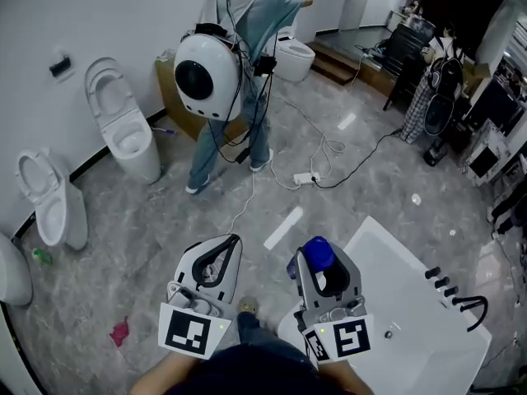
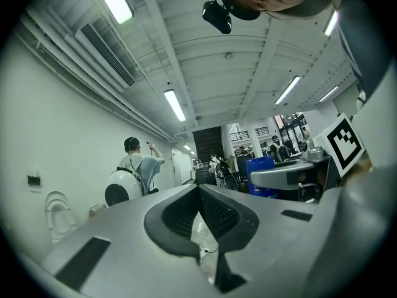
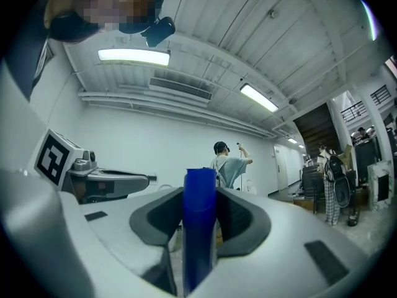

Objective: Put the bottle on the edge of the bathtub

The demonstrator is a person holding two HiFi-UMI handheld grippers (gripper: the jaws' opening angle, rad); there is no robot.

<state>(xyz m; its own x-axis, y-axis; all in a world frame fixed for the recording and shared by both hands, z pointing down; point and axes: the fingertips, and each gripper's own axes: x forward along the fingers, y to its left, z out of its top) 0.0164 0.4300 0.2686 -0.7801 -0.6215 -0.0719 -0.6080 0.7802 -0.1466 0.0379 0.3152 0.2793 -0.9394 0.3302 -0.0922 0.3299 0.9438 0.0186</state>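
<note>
A blue bottle [image 1: 318,253] stands upright between the jaws of my right gripper [image 1: 319,263], which is shut on it. In the right gripper view the bottle [image 3: 200,228] fills the gap between the dark pads [image 3: 239,219]. It hangs over the floor just left of the white bathtub [image 1: 387,241], near the tub's left rim. My left gripper [image 1: 234,239] is beside it on the left, its tips together and nothing held. In the left gripper view the pads [image 2: 177,213] meet at the tip, and the bottle [image 2: 260,174] shows off to the right.
A person [image 1: 239,64] with a white round pack [image 1: 206,76] stands ahead. Cables and a power strip [image 1: 306,178] lie on the marble floor. Two toilets [image 1: 123,130] [image 1: 49,200] line the left wall. Black taps [image 1: 461,303] sit on the tub's far rim. Racks of gear stand back right.
</note>
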